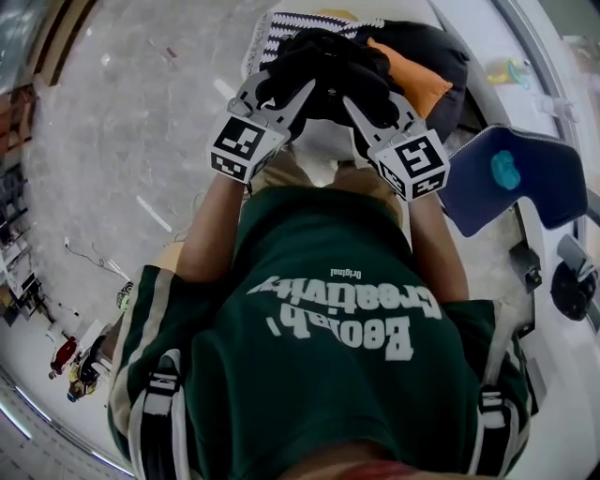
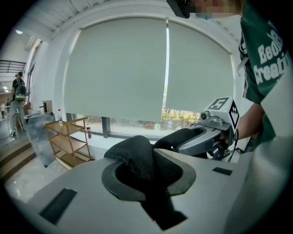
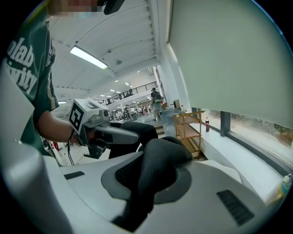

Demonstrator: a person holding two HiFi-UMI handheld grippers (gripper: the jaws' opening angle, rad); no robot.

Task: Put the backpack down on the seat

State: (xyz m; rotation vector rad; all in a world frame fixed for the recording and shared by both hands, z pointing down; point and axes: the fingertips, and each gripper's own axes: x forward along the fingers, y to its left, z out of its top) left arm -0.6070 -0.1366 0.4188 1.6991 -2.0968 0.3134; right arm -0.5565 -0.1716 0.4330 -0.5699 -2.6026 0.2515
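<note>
Holding both grippers up ahead of my operator's green shirt [image 1: 328, 319], tips nearly meeting.

Left gripper [image 1: 281, 92]: jaws closed on a fold of black mesh strap [image 2: 137, 157]. The fold bulges up out of the gap between them and its tail drops down through the slot.

Right gripper [image 1: 364, 98]: jaws closed on a second mesh strap [image 3: 160, 162], pinched the same way, with the loop standing above the jaw gap.

Each gripper view shows the other gripper just across from its own jaws, at about the same height: the right one [image 2: 201, 137] from the left view, the left one [image 3: 112, 132] from the right view.

Backpack [image 1: 427, 52]: black with an orange panel. Its body sits just beyond the jaw tips, more to the right jaws' side, and the bunched straps run from it into both grips. I cannot tell whether its base rests on anything.

Beyond the left jaws' tips, beside the backpack, is a black-and-white striped cushion [image 1: 281, 28]. Outboard of the right jaws is a blue padded panel [image 1: 534, 183] with a teal patch on it. A wooden shelf unit [image 2: 68, 139] stands far ahead of the left jaws, under the blinds.
</note>
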